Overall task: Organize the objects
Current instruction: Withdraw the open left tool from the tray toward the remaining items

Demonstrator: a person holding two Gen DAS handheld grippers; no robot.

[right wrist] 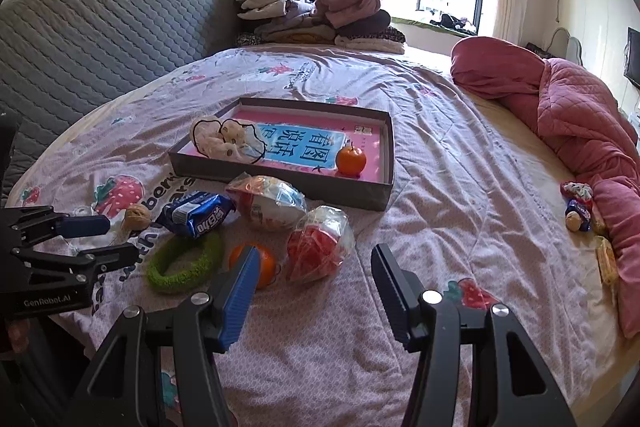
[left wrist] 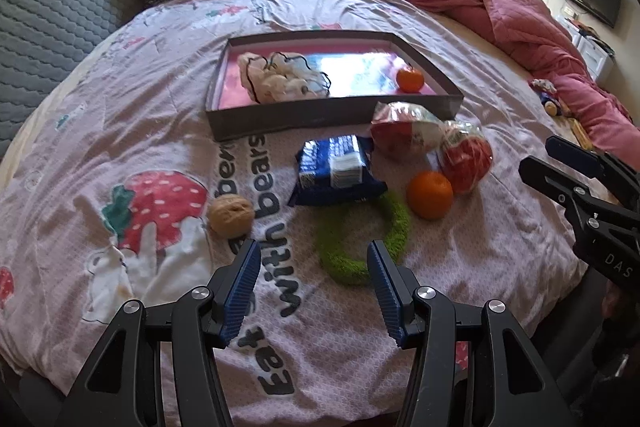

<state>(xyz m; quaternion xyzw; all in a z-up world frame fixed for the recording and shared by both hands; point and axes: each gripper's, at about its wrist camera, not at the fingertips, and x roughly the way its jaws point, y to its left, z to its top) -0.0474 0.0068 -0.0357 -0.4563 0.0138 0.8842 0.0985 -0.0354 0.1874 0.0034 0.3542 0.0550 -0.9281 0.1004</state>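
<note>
Two grippers hover above the bed (left wrist: pixel 460 259), fingers apart, holding nothing: left gripper (left wrist: pixel 312 291), right gripper (right wrist: pixel 316 291). Shallow box (right wrist: pixel 384 187) holds one orange (right wrist: pixel 351 159) and a pale bundle (right wrist: pixel 224 143) of unclear make. Near its front wall lie a blue snack packet (left wrist: pixel 336 167), green fuzzy ring (left wrist: pixel 360 239), walnut (left wrist: pixel 231 215), second orange (left wrist: pixel 429 194), partly hidden behind a finger in the right view, and two plastic-wrapped red items (left wrist: pixel 466 157), contents indistinct.

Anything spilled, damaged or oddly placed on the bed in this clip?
Nothing looks spilled or broken. The shallow grey cardboard tray sits skewed to the bedspread's printed text. The dark blue snack packet overlaps the fuzzy green ring. A few small wrapped items lie apart beside the pink quilt. Both grippers are open and empty.
</note>
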